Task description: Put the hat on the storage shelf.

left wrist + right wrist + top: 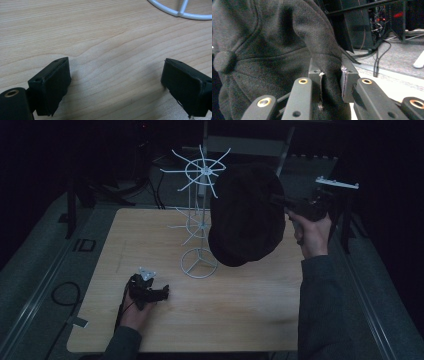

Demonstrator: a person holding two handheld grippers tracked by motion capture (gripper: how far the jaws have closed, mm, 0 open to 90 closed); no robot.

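1. Right gripper [280, 200] held up off the table, jaws clamped on a fold of the dark cap [246, 215]. In the right gripper view the cloth [274, 50] is pinched between the two pads; the cap's top button is seen at the left edge.
2. Cap hangs in the air in front of the white wire rack [200, 215], covering the rack's right side. Can't tell if cap touches any prong; that part is hidden behind the cloth.
3. Rack: upper ring of prongs clear, lower ring faint against the wood, round base ring on the wooden table [225, 320]. In the left gripper view just an arc of the base [180, 12] shows, cut off at the top edge.
4. Left gripper [162, 293] low at the table's near-left, jaws spread wide w/ nothing between them, bare wood grain under them [112, 50]. Can't tell if the tips touch the table.
5. Right hand [312, 232] grips its tool; sleeve runs to the bottom edge.
6. Room beyond the table very dark; background items and cables hard to make out.
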